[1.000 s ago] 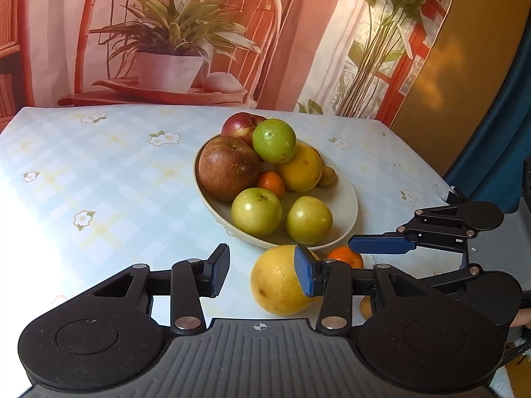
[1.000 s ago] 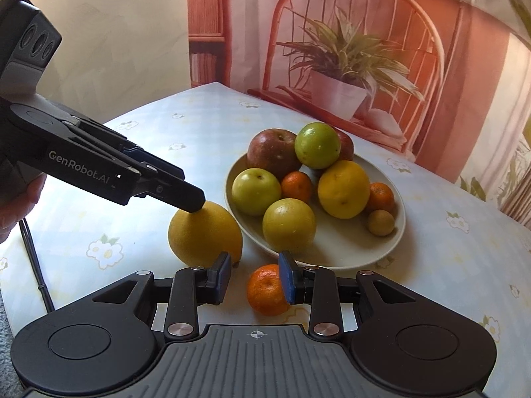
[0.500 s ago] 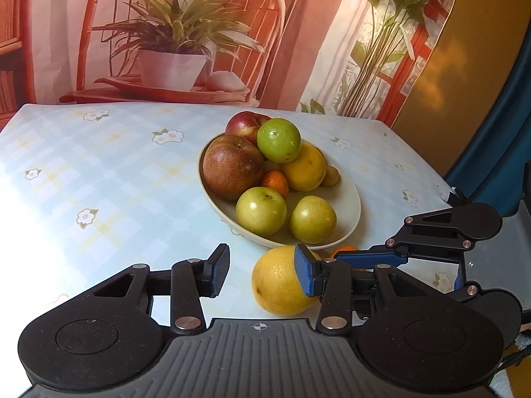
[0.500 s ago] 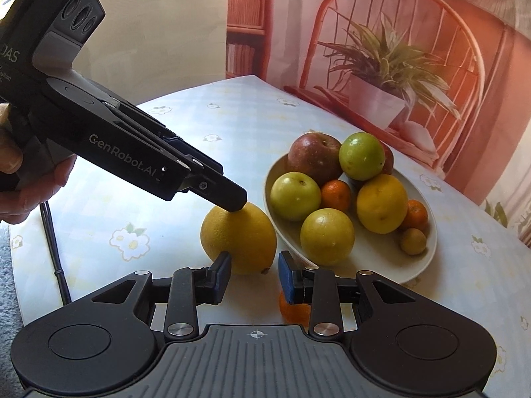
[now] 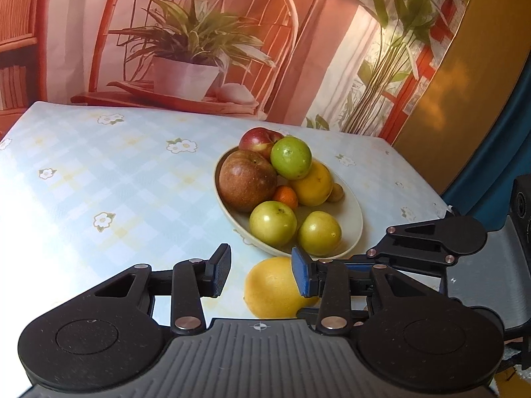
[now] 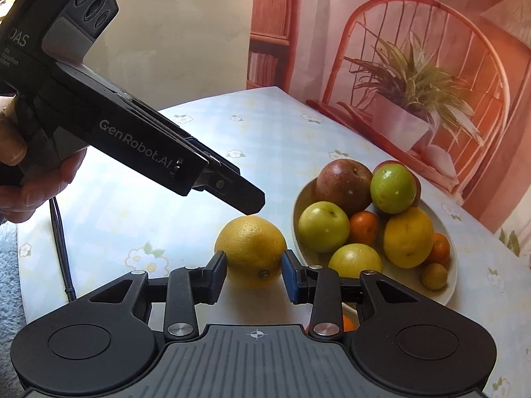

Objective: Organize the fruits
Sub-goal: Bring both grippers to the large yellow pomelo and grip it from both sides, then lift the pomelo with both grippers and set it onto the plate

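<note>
Hovering left gripper, tilted over grapefruit

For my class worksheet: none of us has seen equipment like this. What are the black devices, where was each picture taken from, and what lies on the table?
No robot here: a person holds hand-operated tongs in each hand. Each pair carries a camera looking along its two fingers. One picture looks over the left tongs, the other over the right tongs, where a hand grips the left pair. On the flowered table stands a bowl of apples and citrus; a large yellow fruit lies beside it. Both tongs are open, holding nothing.
</note>
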